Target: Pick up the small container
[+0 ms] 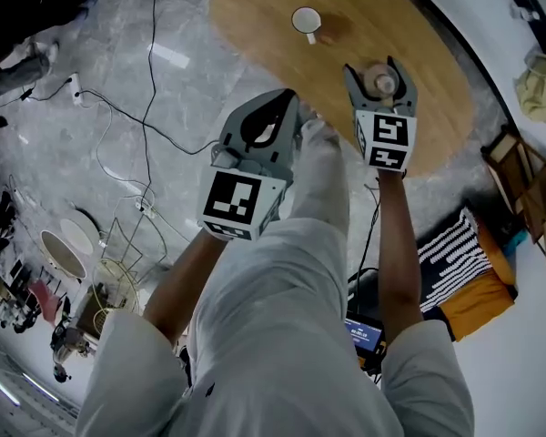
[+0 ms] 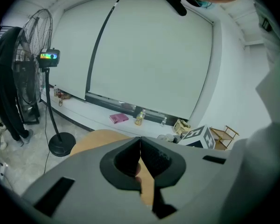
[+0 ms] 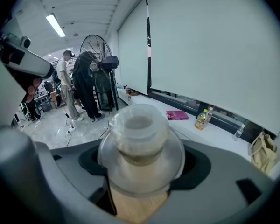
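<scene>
Right tool (image 1: 379, 67) grips the small container (image 3: 141, 146); left tool (image 2: 140, 144) is closed and empty.

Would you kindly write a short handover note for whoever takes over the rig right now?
Right gripper: shut on the small container, clear plastic, held over the wooden table.
Left gripper: shut, nothing in it, beside the right one.
Also on the table: a white cup, farther off.
Done: container gripped; it looks clear of the tabletop.
Left: probably only to finish the lift, holding it level.
</scene>
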Action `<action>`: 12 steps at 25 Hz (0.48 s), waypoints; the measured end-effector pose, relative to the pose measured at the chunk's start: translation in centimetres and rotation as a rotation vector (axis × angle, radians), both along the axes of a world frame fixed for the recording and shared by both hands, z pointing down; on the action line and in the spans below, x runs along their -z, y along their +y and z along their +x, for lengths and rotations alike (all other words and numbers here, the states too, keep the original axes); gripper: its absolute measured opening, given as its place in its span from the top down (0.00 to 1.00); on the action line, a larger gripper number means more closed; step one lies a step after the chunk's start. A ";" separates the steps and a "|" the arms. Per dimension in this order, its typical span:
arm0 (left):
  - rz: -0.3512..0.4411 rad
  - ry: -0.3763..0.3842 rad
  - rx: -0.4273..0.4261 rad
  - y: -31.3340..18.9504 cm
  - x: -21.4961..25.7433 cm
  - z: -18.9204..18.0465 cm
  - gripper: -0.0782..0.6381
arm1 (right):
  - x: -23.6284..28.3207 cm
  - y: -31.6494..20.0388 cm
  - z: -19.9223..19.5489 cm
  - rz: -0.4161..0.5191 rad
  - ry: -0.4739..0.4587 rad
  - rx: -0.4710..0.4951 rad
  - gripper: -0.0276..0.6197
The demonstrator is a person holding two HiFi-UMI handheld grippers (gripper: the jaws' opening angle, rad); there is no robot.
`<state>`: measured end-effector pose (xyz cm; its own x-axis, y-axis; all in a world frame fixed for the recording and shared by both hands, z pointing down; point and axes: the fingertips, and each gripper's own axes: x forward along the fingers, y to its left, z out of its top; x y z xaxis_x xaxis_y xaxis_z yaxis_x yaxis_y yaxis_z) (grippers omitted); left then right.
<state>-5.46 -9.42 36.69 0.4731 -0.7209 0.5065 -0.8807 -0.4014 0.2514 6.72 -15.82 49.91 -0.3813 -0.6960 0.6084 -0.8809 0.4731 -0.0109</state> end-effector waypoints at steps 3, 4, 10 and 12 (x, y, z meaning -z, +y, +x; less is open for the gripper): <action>0.002 0.008 0.012 0.3 1.0 -0.5 0.86 | 1.6 0.4 0.2 0.018 0.009 0.004 0.43; 0.009 0.014 0.019 0.3 1.5 -0.8 0.86 | 2.2 0.5 0.2 0.023 0.012 0.005 0.43; 0.047 0.046 0.060 0.6 4.3 -2.2 0.86 | 5.3 2.0 -0.2 0.036 0.014 0.010 0.43; 0.061 0.051 0.066 0.7 5.2 -2.5 0.86 | 6.4 2.6 -0.4 0.042 0.013 0.020 0.43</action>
<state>-7.95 -8.68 31.53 0.4477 -0.7799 0.4375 -0.8924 -0.3591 0.2731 6.29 -13.25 43.51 -0.3878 -0.7132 0.5840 -0.8713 0.4903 0.0203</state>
